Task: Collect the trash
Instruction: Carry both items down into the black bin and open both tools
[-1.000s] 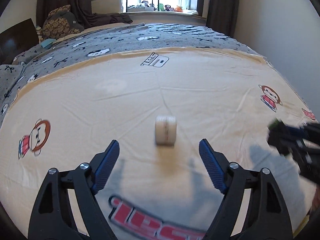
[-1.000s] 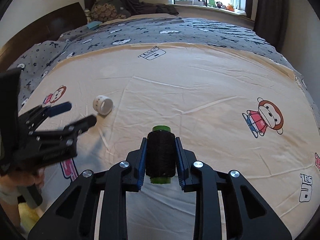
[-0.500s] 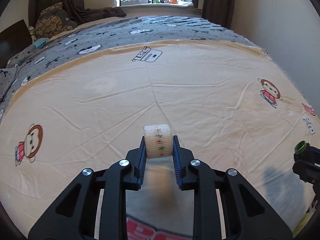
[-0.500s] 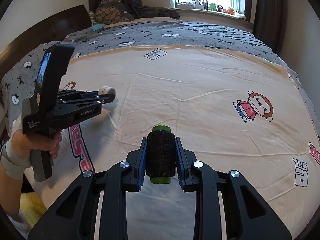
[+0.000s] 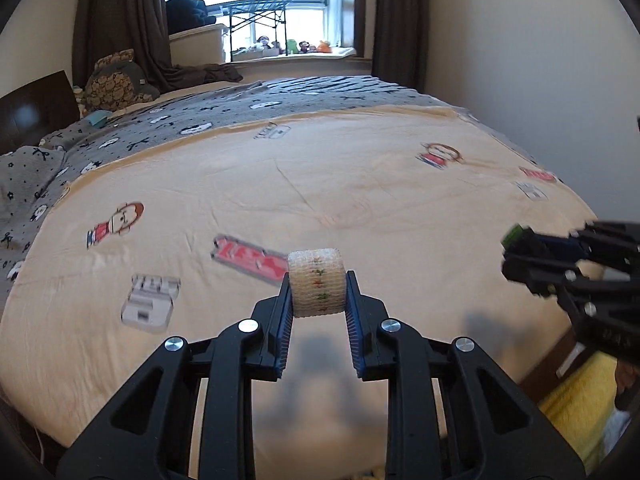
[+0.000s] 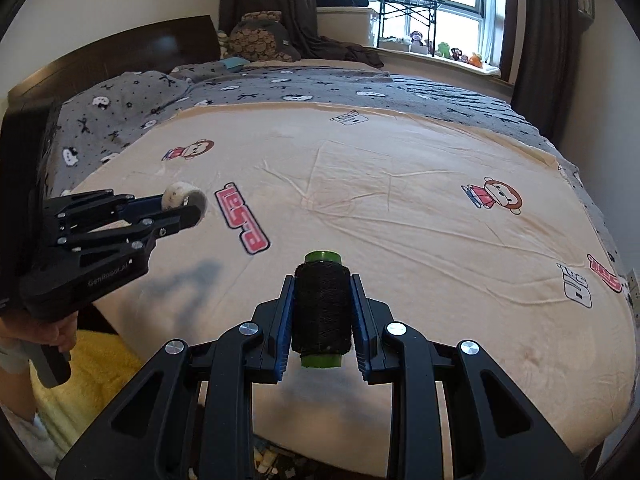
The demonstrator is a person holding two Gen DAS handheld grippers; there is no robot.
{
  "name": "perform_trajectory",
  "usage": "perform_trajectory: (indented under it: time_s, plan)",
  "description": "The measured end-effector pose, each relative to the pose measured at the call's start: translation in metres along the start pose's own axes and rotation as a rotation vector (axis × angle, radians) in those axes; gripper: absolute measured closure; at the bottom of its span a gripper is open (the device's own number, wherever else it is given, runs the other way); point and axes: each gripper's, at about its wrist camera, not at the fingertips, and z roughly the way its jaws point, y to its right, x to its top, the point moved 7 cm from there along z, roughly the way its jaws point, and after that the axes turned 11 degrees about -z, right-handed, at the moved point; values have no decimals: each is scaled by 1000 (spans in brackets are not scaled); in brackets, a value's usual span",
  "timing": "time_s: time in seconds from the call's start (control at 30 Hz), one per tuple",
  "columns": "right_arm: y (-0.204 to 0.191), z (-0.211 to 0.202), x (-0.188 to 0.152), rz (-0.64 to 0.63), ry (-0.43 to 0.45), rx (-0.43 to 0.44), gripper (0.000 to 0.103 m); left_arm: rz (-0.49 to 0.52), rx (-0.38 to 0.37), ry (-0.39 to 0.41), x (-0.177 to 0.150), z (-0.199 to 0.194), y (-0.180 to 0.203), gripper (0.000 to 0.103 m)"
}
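Note:
A cream roll of patterned tape (image 5: 317, 282) is pinched between the blue pads of my left gripper (image 5: 317, 292), lifted above the bed sheet (image 5: 360, 184). My right gripper (image 6: 322, 304) is shut on a black thread spool (image 6: 322, 306) with a green core, also held off the sheet. In the right wrist view the left gripper (image 6: 188, 204) shows at the left with the tape roll (image 6: 180, 196) at its tips. In the left wrist view the right gripper (image 5: 520, 248) shows blurred at the right edge.
The bed's near edge (image 6: 360, 448) lies just below both grippers. A yellow fluffy cloth (image 6: 92, 376) lies on the floor beside it. A dark headboard (image 6: 120, 56), grey patterned blanket (image 6: 280, 88) and a pillow (image 6: 260, 40) sit at the far end. A hand (image 6: 52, 336) holds the left gripper's handle.
My left gripper closed on the tape roll and lifted it back toward the bed's edge. The right gripper also pulled back with the spool still held.

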Motion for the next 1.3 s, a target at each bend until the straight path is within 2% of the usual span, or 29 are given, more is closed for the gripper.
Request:
perform_trajectory:
  time_s: [0.17, 0.27, 0.4, 0.57, 0.7, 0.9, 1.1, 1.17, 1.23, 1.3]
  plan:
    - [-17, -25, -47, 14, 1, 10, 76, 18, -23, -35, -64, -24, 11, 80]
    - [-29, -28, -78, 16, -35, 14, 76, 3, -44, -93, -103, -26, 12, 80]
    - [-49, -18, -121, 31, -107, 61, 76, 7, -68, -193, -156, -20, 16, 80]
    - [-75, 17, -176, 91, -246, 147, 76, -9, -94, -355, -219, 4, 18, 80]
    - [-87, 41, -206, 123, -348, 163, 76, -19, -103, -459, -255, 25, 18, 80]
    - [-92, 62, -223, 155, -433, 191, 76, -68, -130, -568, -280, 47, 13, 80]
    - [-94, 70, -226, 169, -462, 195, 74, -110, -153, -609, -286, 56, 6, 79]
    - [-91, 71, -227, 178, -466, 183, 68, -124, -149, -604, -287, 55, 4, 70]
    - [-87, 66, -224, 188, -452, 158, 48, -136, -136, -584, -281, 51, -1, 57]
    - [-81, 61, -220, 198, -430, 137, 41, -142, -115, -552, -275, 46, -5, 50]
